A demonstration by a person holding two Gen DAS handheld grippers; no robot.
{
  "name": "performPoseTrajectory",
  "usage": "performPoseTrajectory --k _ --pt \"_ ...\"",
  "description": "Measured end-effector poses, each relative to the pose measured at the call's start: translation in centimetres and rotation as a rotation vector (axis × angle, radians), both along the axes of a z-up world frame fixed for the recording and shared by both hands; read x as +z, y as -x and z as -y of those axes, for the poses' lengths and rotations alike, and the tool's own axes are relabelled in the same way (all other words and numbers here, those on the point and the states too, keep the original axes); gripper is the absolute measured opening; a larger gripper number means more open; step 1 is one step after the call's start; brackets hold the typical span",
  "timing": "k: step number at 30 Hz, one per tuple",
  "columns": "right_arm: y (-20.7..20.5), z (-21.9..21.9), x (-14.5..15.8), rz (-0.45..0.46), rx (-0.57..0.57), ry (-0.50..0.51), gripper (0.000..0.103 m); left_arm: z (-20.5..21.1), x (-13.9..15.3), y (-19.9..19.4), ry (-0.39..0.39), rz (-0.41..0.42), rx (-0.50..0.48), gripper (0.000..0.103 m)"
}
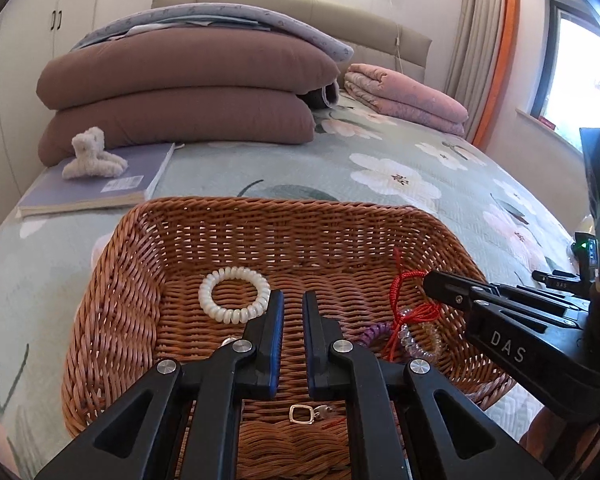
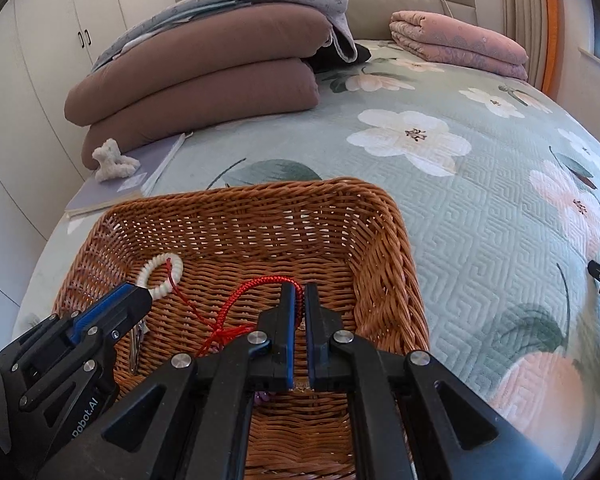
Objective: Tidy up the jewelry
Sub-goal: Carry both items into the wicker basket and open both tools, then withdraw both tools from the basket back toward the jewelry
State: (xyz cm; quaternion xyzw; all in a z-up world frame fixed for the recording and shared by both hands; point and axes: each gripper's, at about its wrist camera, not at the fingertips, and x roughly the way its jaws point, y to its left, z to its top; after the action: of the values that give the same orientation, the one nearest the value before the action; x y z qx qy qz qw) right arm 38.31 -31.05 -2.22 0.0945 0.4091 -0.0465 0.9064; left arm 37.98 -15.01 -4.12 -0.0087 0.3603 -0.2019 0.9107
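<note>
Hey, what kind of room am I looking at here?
Most likely a bedroom: a bed with a floral quilted bedspread and padded headboard, folded brown duvets stacked on it, and built-in white wardrobes along the wall.

basket (image 1: 140, 264) walls hem both grippers, bracelets crowd its floor, open bedspread (image 2: 480, 220) beyond
</note>
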Motion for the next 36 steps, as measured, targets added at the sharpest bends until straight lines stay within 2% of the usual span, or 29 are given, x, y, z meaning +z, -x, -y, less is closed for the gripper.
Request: performPoseTrajectory --k 5,7,8,9,10,11,14,15,16,20,23,28,34,36 --pt "-0.5 0.6 -0.8 -0.024 -0.005 -0.048 0.007 -0.3 -0.2 0.0 0.011 0.0 -0.004 0.01" --pt "-0.4 0.9 -0.9 -0.017 0.003 -0.079 0.008 -0.5 -0.1 0.1 0.02 0.007 -0.01 0.016" --pt "-0.2 1.0 -0.8 -0.007 0.005 -0.086 0.008 -0.7 0.0 0.2 0.025 0.009 -0.009 0.032" --pt "0.0 1.0 -0.8 0.003 0.008 -0.09 0.009 -1.0 0.2 0.4 0.032 0.016 -0.003 0.056" --pt "0.2 1.0 -0.6 0.016 0.012 -0.094 0.011 -1.2 0.4 0.6 0.039 0.026 0.003 0.064" --pt "0.5 1.0 -0.5 0.028 0.014 -0.098 0.012 -1.6 0.7 0.9 0.051 0.044 0.01 0.068" --pt "1.6 1.0 0.1 0.075 0.011 -0.111 0.026 -2.4 2.4 1.9 0.088 0.096 0.0 0.068" --pt "2.2 1.0 0.4 0.1 0.014 -0.119 0.037 -2.6 3.0 2.3 0.094 0.118 -0.002 0.068" --pt "2.7 1.0 0.7 0.12 0.017 -0.124 0.042 -2.8 3.5 2.6 0.097 0.132 -0.003 0.069" --pt "5.8 0.5 2.4 0.216 0.036 -0.11 0.042 -4.1 5.6 4.8 0.104 0.199 -0.005 0.076" --pt "8.2 -0.1 3.6 0.231 0.061 -0.087 0.042 -5.5 7.1 6.9 0.074 0.24 0.014 0.076" --pt "14.2 -0.8 4.9 0.28 0.088 -0.038 0.043 -9.0 9.4 10.9 0.083 0.292 0.021 0.077" --pt "19.2 -2.3 4.3 0.253 0.148 0.057 0.043 -13.7 9.2 15.1 0.098 0.258 0.081 0.077" --pt "20.2 -2.5 3.8 0.238 0.155 0.043 0.043 -14.7 8.4 16.2 0.091 0.235 0.095 0.077"
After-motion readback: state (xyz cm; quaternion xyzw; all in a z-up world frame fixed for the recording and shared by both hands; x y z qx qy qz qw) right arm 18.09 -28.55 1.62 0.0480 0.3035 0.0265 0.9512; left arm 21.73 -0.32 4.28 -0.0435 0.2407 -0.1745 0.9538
